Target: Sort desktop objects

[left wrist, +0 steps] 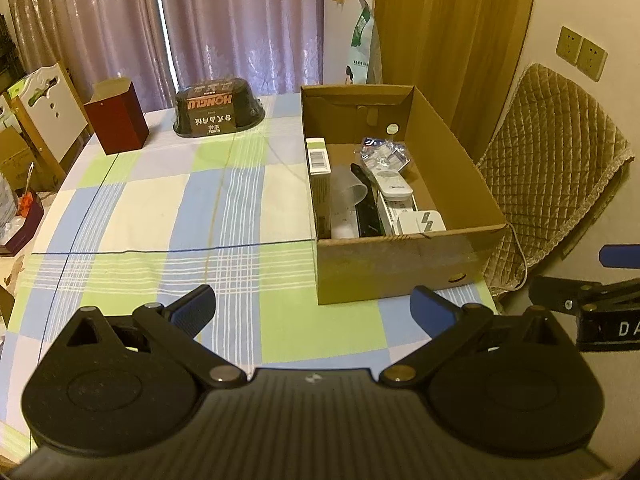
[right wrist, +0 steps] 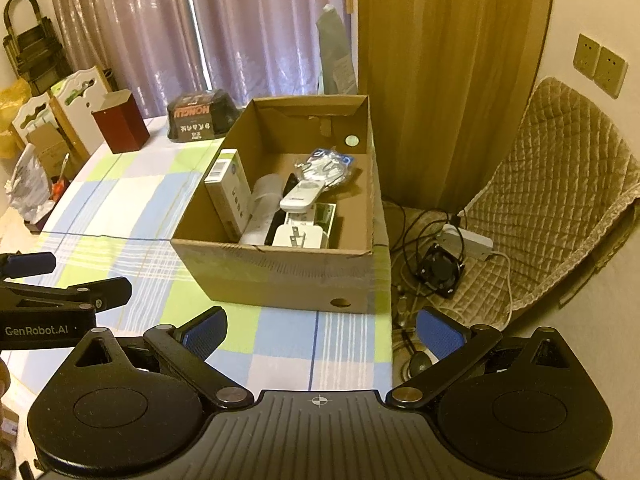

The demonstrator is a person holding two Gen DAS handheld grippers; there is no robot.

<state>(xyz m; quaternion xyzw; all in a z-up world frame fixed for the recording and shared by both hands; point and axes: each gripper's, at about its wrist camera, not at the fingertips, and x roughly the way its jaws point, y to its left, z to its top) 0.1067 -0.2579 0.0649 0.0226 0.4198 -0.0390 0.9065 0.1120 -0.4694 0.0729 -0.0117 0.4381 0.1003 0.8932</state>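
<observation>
The cardboard box [left wrist: 400, 264] sits at the right edge of the surface [left wrist: 160, 208]. Inside it lie a remote [left wrist: 394, 186], a charger [left wrist: 420, 222], a carton [left wrist: 318, 160] along its left wall and a packet [left wrist: 384, 152] behind. Well left of the box, at the far edge, stand a tub [left wrist: 219, 107] and a small open box [left wrist: 116, 118]. A chair [left wrist: 560, 168] stands right of the box.

1 cardboard box [left wrist: 400, 264], 1 red box [left wrist: 118, 122], 2 remotes [left wrist: 394, 186].

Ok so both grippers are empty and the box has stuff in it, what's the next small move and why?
Probably move the left gripper forward toward the dark red box, still standing on the checked tablecloth with the black HONGLU tub. Everything else already lies in the cardboard box. The right gripper also hangs open, but sits on the cardboard box's side.
</observation>
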